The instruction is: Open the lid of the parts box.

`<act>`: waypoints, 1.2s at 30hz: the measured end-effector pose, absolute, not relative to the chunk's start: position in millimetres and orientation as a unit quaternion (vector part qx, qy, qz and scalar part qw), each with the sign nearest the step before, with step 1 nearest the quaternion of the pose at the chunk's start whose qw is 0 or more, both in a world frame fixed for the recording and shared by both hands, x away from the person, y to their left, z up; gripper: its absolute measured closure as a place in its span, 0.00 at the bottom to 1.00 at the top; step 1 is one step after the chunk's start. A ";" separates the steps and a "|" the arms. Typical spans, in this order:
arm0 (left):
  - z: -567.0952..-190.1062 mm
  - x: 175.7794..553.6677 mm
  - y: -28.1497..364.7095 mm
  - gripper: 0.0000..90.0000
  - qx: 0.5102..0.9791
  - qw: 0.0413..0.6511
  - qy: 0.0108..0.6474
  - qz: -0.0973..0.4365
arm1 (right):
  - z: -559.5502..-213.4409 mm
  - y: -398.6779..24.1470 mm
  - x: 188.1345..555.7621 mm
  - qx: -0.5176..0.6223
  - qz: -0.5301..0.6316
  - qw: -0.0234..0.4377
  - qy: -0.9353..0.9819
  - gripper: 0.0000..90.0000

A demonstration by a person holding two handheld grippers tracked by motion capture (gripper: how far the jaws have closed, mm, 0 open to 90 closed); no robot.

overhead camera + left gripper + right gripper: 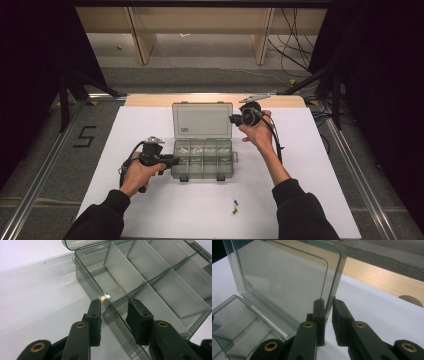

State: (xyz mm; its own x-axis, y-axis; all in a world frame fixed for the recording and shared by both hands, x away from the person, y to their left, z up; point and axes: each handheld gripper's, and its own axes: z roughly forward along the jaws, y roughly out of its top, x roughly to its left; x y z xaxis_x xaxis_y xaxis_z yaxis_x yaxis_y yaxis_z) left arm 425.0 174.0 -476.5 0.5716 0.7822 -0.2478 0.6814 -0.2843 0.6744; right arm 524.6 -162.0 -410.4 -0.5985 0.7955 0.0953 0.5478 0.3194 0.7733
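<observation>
**Two grippers at the open organiser box**

A white worktop carries everything, with a strip of bare wood along its far edge. Near the middle of it, closer to the far edge than the near one, stands a smoky clear organiser box. Its lid is raised upright at the back, towards the far edge, and the base is split by dividers into several compartments, which look empty as far as the pictures tell.

The left gripper is held level at the box's left end. In the left gripper view its jaws stand apart on either side of the box's side wall, one pad outside, one inside over a compartment; a gap shows between each pad and the wall, so they straddle it without pressing.

The right gripper is at the right edge of the raised lid. In the right gripper view its jaws bracket that edge closely; one pad lies right against the plastic, but whether both press on it I cannot tell.

A few small coloured pieces, yellow, blue and green, lie together near the worktop's near edge, well apart from the box.
</observation>
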 end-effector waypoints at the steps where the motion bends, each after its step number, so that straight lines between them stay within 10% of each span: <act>1: -476.3 424.9 174.1 0.71 0.800 0.384 0.457 0.066 | -411.1 -162.9 525.6 0.420 0.406 0.155 0.797 0.90; 25: -478.1 424.6 172.9 0.71 0.789 0.397 0.464 0.067 | -415.4 -160.2 528.2 0.432 0.397 0.159 0.794 0.85; 36: -478.0 424.0 174.3 0.70 0.793 0.396 0.457 0.068 | -410.3 -154.0 519.0 0.388 0.380 0.175 0.821 0.66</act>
